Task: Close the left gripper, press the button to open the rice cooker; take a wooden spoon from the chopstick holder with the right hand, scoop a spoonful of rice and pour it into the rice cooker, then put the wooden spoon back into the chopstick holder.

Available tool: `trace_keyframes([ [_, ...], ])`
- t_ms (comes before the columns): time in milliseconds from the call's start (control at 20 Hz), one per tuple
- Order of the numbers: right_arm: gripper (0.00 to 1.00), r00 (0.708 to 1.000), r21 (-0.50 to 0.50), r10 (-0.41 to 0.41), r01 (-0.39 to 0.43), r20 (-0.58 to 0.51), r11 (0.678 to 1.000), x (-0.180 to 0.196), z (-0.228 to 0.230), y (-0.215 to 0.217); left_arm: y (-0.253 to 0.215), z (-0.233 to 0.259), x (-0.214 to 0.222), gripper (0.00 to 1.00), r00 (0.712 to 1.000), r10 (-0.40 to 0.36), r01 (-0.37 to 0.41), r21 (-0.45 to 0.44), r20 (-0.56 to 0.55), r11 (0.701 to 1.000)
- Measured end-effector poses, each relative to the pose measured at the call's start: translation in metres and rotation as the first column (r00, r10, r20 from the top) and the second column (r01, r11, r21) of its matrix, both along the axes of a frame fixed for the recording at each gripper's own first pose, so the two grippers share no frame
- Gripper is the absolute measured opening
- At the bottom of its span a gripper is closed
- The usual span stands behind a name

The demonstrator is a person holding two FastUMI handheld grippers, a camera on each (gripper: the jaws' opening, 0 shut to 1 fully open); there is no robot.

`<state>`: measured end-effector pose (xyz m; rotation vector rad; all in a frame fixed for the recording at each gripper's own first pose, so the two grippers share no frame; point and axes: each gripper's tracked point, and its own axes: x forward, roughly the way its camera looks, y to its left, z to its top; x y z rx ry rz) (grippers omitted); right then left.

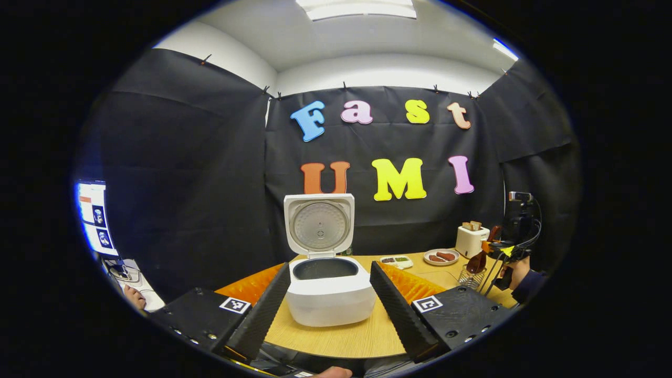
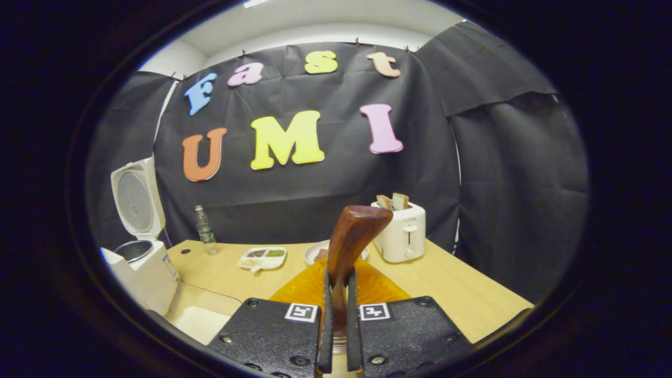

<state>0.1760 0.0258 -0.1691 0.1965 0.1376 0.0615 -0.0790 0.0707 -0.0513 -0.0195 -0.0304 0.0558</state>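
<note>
Wooden spoon (image 2: 350,242) clamped upright between right claw (image 2: 336,315) fingers

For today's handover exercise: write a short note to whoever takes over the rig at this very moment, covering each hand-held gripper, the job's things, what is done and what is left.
Left hand-held gripper: open, empty, facing the rice cooker.
Right hand-held gripper: shut on the wooden spoon, its bowl end up.
Rice cooker lid stands open, pot visible.
Chopstick holder sits at the table's right, under the right hand-held gripper.
Done: lid opened, spoon grasped.
Left: scoop rice, pour into cooker, return spoon to holder.
</note>
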Motion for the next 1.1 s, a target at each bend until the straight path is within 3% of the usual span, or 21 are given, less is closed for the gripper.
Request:
trace_keyframes([
  [300, 0.14, 0.993, -0.042, 0.096, -0.093, 0.068, 0.995, -0.025, 0.057, 0.041, 0.013, 0.002, -0.008, 0.96, 1.0, 0.01, -0.01, -0.024, 0.006, 1.0],
  [600, 0.14, 0.969, -0.083, 0.24, -0.235, 0.057, 0.969, -0.051, 0.068, 0.116, 0.016, -0.001, -0.014, 0.96, 1.0, 0.011, -0.011, -0.014, 0.004, 1.0],
  [850, 0.14, 0.962, -0.128, 0.272, -0.275, -0.04, 0.953, -0.05, 0.021, 0.16, 0.022, 0.002, -0.022, 0.96, 1.0, 0.01, -0.01, 0.003, 0.017, 1.0],
  [1100, 0.14, 0.969, -0.204, 0.195, -0.224, -0.155, 0.953, -0.036, -0.044, 0.167, 0.024, 0.002, -0.024, 0.96, 1.0, 0.005, -0.006, 0.009, 0.025, 1.0],
])
